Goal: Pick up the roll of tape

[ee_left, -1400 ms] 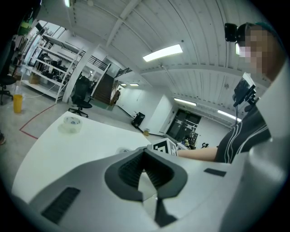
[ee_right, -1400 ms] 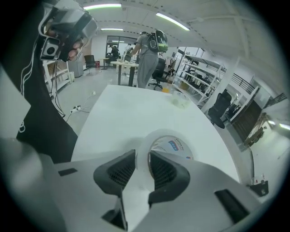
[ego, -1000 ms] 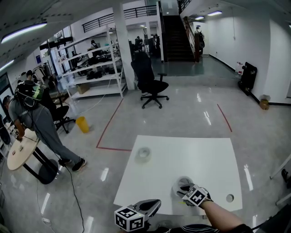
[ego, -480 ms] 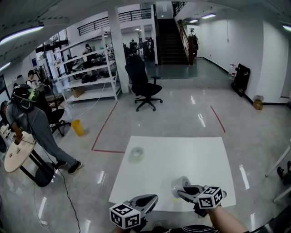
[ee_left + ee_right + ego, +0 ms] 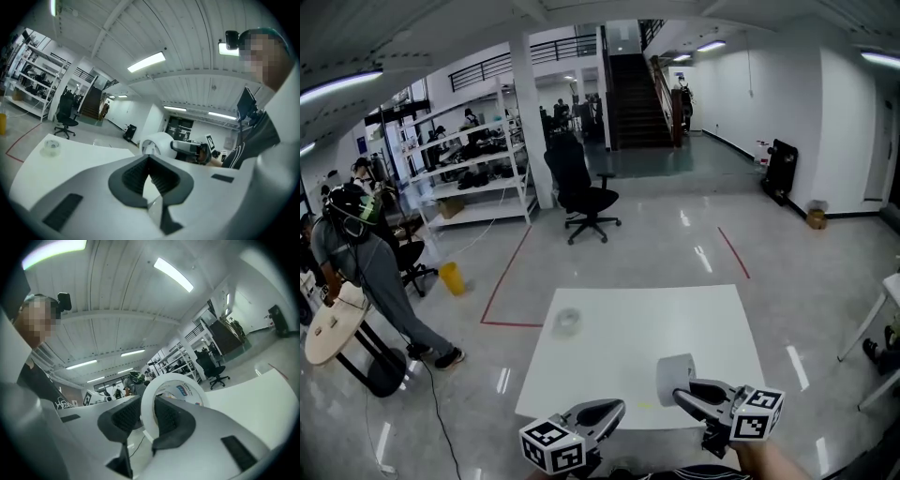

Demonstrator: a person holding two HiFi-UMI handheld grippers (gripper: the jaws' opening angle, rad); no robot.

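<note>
Nearest, just short of the white table's near edge, the left gripper is held with its jaws drawn together and nothing between them. Beside it, over the same edge, the right gripper is clamped on the roll of tape, whose wall is pinched between the two pads. The roll is carried clear above the table, so the pick-up is judged done, with nothing left but to keep the grip. The roll is held on edge: its axis through the core lies about level, across the jaws, and one open face is turned toward the left gripper. Farther off, a small clear round thing is seen on the table's far left part.
</note>
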